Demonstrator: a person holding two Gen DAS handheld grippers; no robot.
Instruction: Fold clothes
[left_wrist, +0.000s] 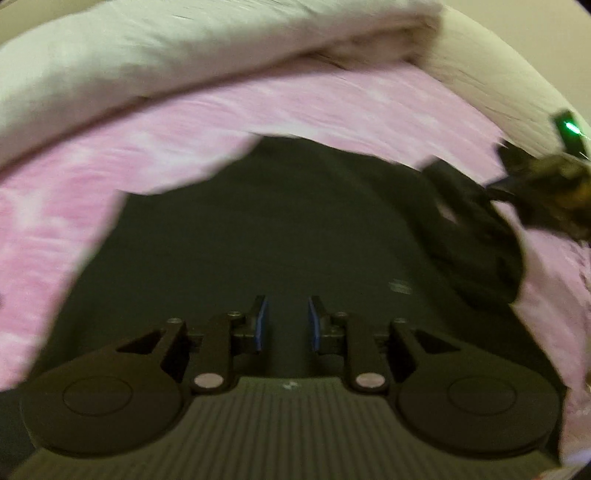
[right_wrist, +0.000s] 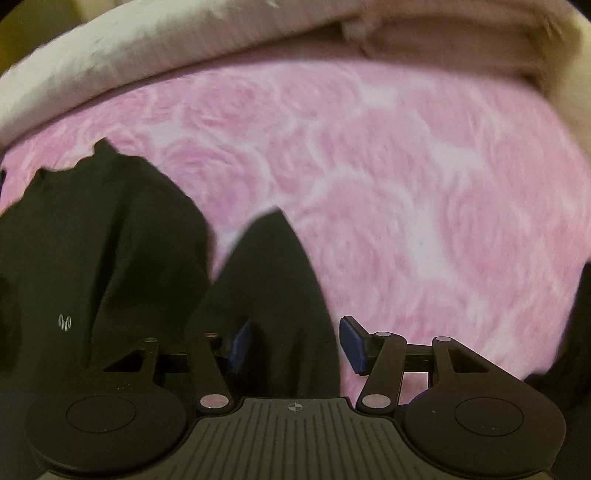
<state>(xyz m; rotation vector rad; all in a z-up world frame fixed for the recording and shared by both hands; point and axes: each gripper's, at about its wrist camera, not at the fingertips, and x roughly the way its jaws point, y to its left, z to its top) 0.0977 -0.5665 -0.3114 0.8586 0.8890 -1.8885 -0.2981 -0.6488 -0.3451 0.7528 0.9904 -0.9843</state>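
While I look down past my left gripper (left_wrist: 284, 325), its jaws stand slightly parted with nothing between them, above the black garment (left_wrist: 266, 221). My right gripper (right_wrist: 293, 343) is released too, a black sleeve (right_wrist: 273, 295) lying loose between its pads. Beyond, the garment lies spread on the pink blanket (right_wrist: 406, 184), with a white pillow (left_wrist: 184, 48) farthest back.
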